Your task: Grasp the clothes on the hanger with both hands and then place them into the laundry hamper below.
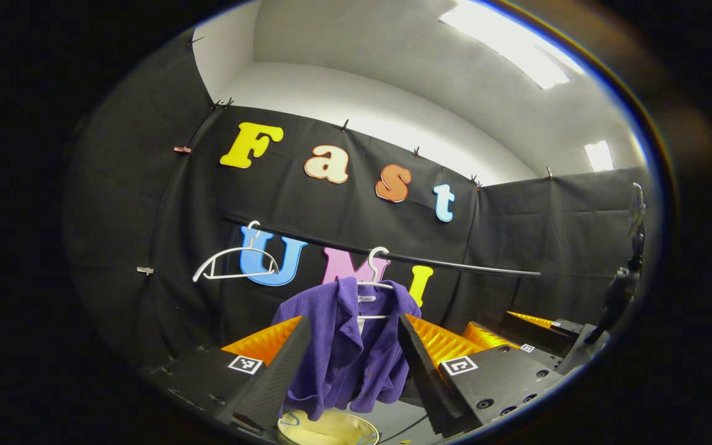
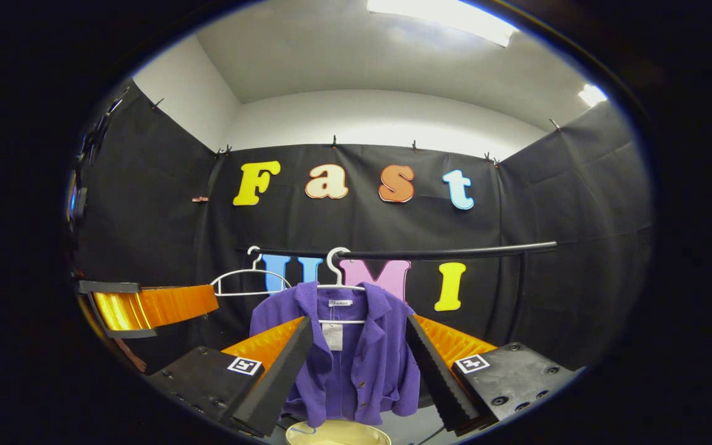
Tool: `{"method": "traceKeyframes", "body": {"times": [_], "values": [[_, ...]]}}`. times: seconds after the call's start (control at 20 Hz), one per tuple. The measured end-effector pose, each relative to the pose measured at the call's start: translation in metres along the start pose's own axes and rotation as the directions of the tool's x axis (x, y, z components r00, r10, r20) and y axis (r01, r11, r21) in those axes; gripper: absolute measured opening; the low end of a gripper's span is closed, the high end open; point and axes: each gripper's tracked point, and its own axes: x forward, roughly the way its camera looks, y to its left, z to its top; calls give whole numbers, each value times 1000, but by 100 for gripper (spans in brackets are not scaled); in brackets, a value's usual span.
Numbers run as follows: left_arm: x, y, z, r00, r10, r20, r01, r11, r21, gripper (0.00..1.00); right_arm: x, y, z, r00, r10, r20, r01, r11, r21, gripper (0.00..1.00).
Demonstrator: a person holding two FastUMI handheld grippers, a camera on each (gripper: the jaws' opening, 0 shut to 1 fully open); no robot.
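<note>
Your left tool [image 1: 351, 361] stands with its fingers spread wide apart, holding nothing. Between them, farther off, you see the purple cardigan [image 1: 350, 346] draped on a white hanger [image 1: 376, 278], which hooks over the black rail [image 1: 455, 264] running across the booth's back wall. The fingers frame the garment on either side but lie short of it; nothing presses on the cloth.

Your right tool [image 2: 359, 364] is likewise wide open and empty. In the right gripper view the purple cardigan [image 2: 356, 358] hangs front-on between its fingers, collar open, a label and a paper tag showing at the neck, buttons down the front. Its white hanger [image 2: 339, 281] sits on the black rail [image 2: 455, 252].

A second, bare white hanger [image 1: 235, 262] hangs on the same rail to the left of the cardigan, apart from it; in the right gripper view the bare white hanger [image 2: 251, 278] sits just beside the clothed one.

Directly below the cardigan's hem you see the pale rim of the laundry hamper [image 1: 328, 428], and the right gripper view shows the laundry hamper [image 2: 337, 432] in the same place under the garment.

At the right edge of the left gripper view, your right tool's body appears beside the left one. At the left edge of the right gripper view, the left tool's fingers [image 2: 152, 307] reach in, well apart from the cardigan.
</note>
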Motion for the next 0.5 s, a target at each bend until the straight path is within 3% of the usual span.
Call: {"method": "traceKeyframes", "body": {"times": [0.25,0.5], "values": [[16,5,-25,996,-61,-72,60,998,-6,89,-5,-3,-10,998,-67,-7,67,997,23,97],[44,2,-41,994,-74,-75,72,997,-20,89,16,-18,-30,995,-89,-34,90,995,35,97]]}}
